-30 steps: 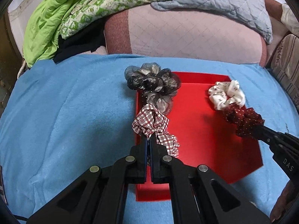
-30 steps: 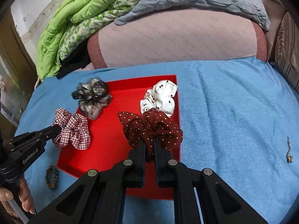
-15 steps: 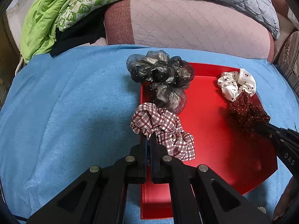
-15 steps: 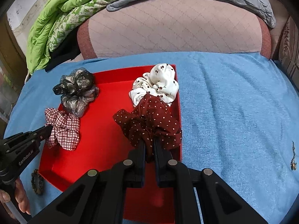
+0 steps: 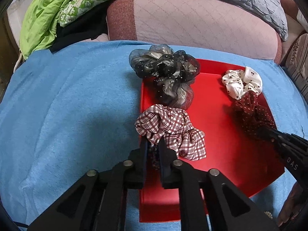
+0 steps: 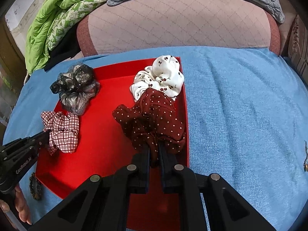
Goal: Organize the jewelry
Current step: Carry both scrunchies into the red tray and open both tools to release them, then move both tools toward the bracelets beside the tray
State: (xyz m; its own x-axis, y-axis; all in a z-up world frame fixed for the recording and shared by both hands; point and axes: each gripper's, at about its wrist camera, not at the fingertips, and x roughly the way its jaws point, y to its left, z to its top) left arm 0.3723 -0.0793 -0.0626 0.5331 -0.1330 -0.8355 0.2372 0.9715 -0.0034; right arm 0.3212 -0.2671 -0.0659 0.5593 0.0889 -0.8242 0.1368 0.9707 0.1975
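Four scrunchies are now in or at the red tray [image 6: 107,150], which sits on a blue blanket [image 6: 240,105] on what looks like a bed or sofa. The black scrunchie [image 5: 165,73] lies at the tray's far left corner, partly over the rim. The white scrunchie [image 6: 159,77] sits in the far right corner.

The left tool [image 5: 153,148] is over the tray's left edge with the plaid scrunchie [image 5: 171,129] resting on the tray floor. Its jaws are opening, a fold of plaid cloth lying between them, and in the left view the pads seem to have drawn clear of the fabric. The right tool [image 6: 154,154] is clamped on the dotted scrunchie [image 6: 152,119], which lies against the right wall of the tray, touching the white one.

So I'd say the sorting is well along: two pieces placed, one being let go, one down but not yet released. Some is left, though. A dark beaded bracelet [image 6: 34,182] lies on the blanket just outside the tray's near left corner, and a thin chain [image 6: 305,157] lies well apart on the right. Something pearly peeks out at the lower right edge of the left view, too little to name.
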